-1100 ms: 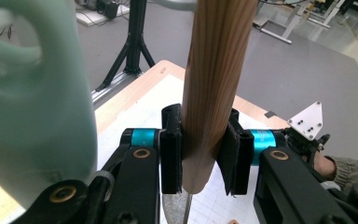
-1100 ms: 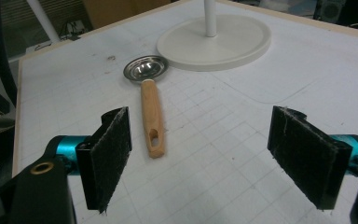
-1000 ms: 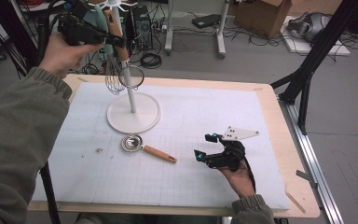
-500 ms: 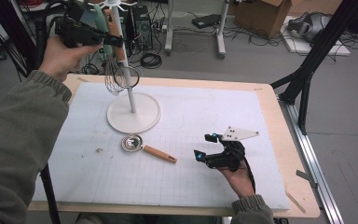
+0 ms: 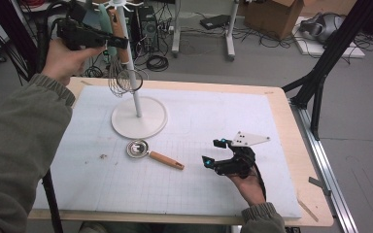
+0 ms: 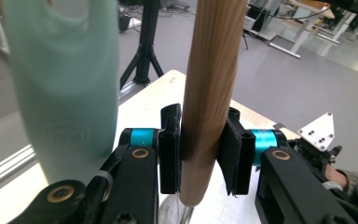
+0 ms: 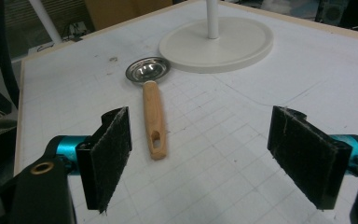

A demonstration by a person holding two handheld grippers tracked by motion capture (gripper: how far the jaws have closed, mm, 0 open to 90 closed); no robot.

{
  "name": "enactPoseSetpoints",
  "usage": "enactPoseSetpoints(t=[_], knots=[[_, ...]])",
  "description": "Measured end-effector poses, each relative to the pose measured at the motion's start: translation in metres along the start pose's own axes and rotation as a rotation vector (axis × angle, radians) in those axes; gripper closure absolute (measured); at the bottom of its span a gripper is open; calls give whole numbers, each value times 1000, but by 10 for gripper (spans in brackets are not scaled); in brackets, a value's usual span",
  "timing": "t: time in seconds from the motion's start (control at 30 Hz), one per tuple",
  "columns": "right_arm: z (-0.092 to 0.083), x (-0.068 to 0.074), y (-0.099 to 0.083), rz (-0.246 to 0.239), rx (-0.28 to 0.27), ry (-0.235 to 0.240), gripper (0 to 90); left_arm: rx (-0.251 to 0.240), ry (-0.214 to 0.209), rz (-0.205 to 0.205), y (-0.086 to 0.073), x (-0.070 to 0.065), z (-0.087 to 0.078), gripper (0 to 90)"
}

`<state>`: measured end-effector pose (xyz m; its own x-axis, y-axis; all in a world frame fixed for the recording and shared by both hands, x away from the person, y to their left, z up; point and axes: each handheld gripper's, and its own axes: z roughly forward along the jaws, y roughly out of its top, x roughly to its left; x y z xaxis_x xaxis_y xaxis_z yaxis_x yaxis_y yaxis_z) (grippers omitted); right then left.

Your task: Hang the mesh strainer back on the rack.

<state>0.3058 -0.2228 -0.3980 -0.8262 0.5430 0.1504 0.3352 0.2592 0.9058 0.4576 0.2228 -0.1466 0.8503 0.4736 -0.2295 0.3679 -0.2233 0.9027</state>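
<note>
High above the table's far left corner, a whisk [image 5: 120,77] hangs beside the pole of a white stand [image 5: 139,116], its wooden handle [image 6: 209,93] clamped between the pads of the left gripper [image 6: 204,154] — the jaws stand narrowed onto it, pressing from both sides. Just beside the handle hangs a pale green utensil [image 6: 65,84]. Down on the white mat [image 5: 184,184], near the stand's round base, lies a small metal strainer [image 7: 150,74] with a wooden grip. Well apart, near the front edge, the right gripper [image 7: 209,158] rests low over the mat with its jaws wide apart and nothing between them — it faces the strainer.
</note>
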Motion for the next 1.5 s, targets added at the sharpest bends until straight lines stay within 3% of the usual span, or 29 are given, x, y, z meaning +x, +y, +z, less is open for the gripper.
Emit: enactPoseSetpoints(t=[0.27,0.4,0.53,0.87,1.2,1.5], knots=[[1,1,0,-6,-2,1,209,-7,-11,-8,-1,0,2,715],[0,1,0,-4,-2,-4,209,3,8,9,-1,-2,2,702],[0,1,0,-4,-3,-4,209,14,49,35,-3,-9,1,619],[-1,1,1,-10,-13,1,209,31,114,82,-3,-24,-1,560],[-1,2,1,-11,-15,5,210,8,174,77,-10,-31,-5,526],[-2,1,1,-10,-16,4,210,0,188,84,-16,-33,-11,506]])
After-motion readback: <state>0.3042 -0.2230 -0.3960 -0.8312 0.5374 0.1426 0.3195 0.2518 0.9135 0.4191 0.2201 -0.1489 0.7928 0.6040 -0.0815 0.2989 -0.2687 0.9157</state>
